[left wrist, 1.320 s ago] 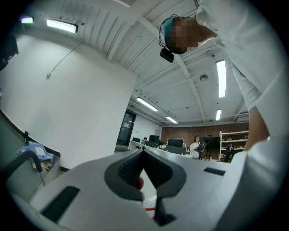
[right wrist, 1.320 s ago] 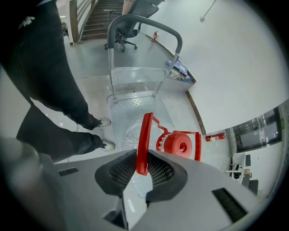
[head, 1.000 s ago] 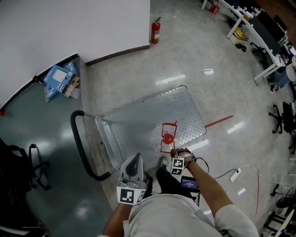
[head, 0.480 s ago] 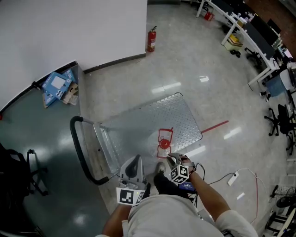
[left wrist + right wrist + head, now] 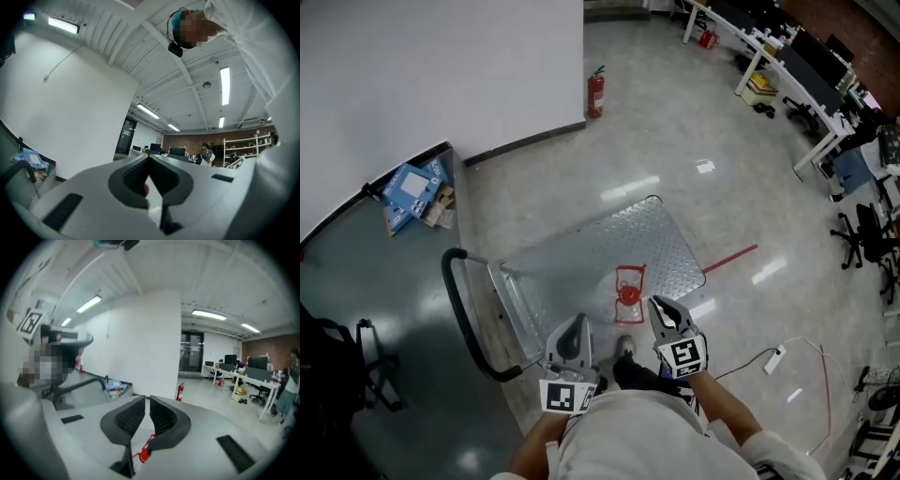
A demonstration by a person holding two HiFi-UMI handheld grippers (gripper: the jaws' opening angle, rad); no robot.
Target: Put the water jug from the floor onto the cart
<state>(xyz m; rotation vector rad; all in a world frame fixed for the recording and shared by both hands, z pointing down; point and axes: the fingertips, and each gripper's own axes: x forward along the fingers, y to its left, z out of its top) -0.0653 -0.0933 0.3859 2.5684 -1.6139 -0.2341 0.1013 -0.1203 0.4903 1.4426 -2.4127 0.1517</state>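
Since the water jug (image 5: 628, 292) appears to stand already on the cart (image 5: 609, 244) deck by its near edge, the right claw (image 5: 664, 307) hangs clear beside it, jaws closing on nothing, while the left claw (image 5: 572, 324) hovers with its jaws together, empty.

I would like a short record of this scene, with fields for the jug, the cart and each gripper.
jug: water jug, red cap, on the cart deck near the edge closest to the person
cart: cart, ribbed metal deck, black handle at the picture's left
left gripper: left gripper, jaws together, nothing held
right gripper: right gripper, jaws closing, nothing between them, apart from the jug
background: fire extinguisher by the white wall
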